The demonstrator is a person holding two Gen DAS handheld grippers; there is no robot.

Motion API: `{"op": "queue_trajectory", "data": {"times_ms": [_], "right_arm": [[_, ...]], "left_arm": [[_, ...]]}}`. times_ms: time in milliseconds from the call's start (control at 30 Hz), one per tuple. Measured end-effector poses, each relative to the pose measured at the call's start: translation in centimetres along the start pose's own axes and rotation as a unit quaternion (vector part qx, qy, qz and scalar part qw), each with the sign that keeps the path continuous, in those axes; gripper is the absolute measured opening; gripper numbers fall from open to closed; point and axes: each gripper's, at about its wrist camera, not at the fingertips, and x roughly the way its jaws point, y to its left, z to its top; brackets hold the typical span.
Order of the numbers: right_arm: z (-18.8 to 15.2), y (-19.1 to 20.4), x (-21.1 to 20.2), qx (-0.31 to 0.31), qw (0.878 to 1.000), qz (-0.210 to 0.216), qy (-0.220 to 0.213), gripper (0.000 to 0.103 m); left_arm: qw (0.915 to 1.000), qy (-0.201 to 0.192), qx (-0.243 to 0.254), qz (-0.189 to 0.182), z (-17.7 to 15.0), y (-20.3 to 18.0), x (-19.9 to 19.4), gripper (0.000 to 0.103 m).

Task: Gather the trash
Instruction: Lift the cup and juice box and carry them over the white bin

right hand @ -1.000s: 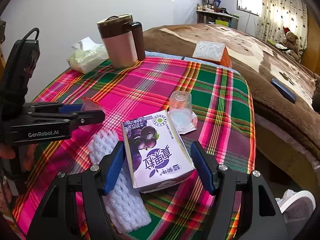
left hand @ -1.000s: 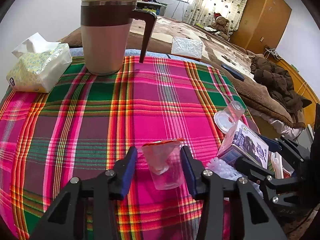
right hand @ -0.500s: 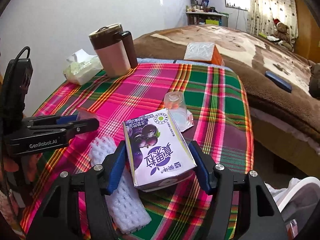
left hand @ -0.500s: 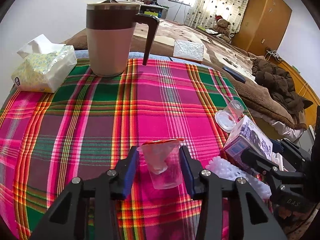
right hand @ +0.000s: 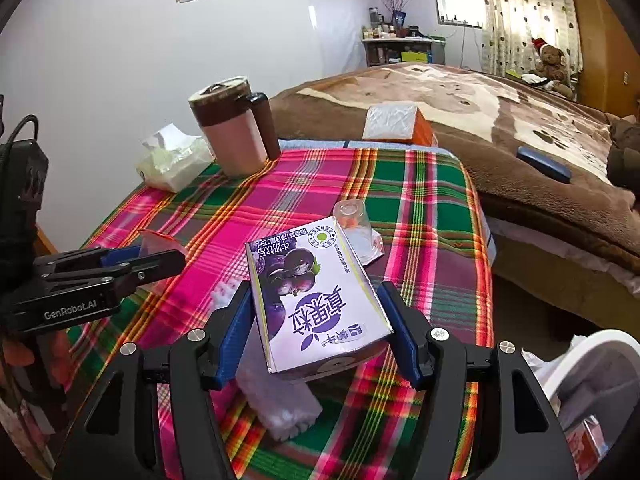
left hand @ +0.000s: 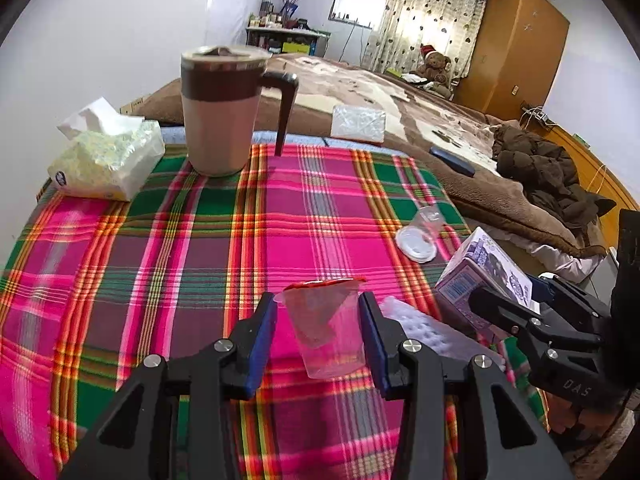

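Plaid cloth in pink, green and orange covers the bench (left hand: pixel 200 248), which stands against a bed with a brown blanket (right hand: pixel 500 120) on its far and right side. At the far left of the bench sit a lidded mug (left hand: pixel 220 112) and a tissue pack (left hand: pixel 108 156); neither reads as trash.

Your left claw (left hand: pixel 318 330) brackets a clear plastic cup with a red rim (left hand: pixel 326 328): the right pad touches the cup wall, while a narrow gap shows at the left pad, so whether it is clamped cannot be told. Your right claw (right hand: pixel 316 332) is closed on a purple milk carton (right hand: pixel 316 296), both pads pressed on its sides, and the carton sits tilted above the cloth.

Remaining on the bench are a white foam fruit net (right hand: pixel 276 392), directly under the carton, and an overturned clear cup on a round lid (right hand: pixel 356 228), just beyond it.

The step in hand appears to be pick-up, one item per claw. A white bin (right hand: pixel 592 364) with litter inside shows at the near right, beside the bench. Your next move likely calls for carrying the carton right and down over that bin before releasing, holding the thin cup gently enough not to crush it.
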Motion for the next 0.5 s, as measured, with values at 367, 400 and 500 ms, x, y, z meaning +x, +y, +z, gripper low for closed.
{"op": "queue_trajectory", "data": {"times_ms": [367,400,500], "right_arm": [[-0.6,-0.4,-3.9,0.008,0.999,-0.017,-0.034,0.063],[-0.7,-0.5,-4.2,0.009,0.999,-0.018,-0.037,0.063],[-1.1,-1.1,-5.6,0.018,0.998,-0.025,-0.048,0.063]], "left_arm": [[0.9989,-0.036,0.028,-0.012,-0.7,-3.0,-4.1,0.043],[0.9987,-0.039,0.030,-0.012,-0.7,-3.3,-4.4,0.043],[0.9978,-0.048,0.041,-0.018,-0.9,-4.5,-5.4,0.043]]}}
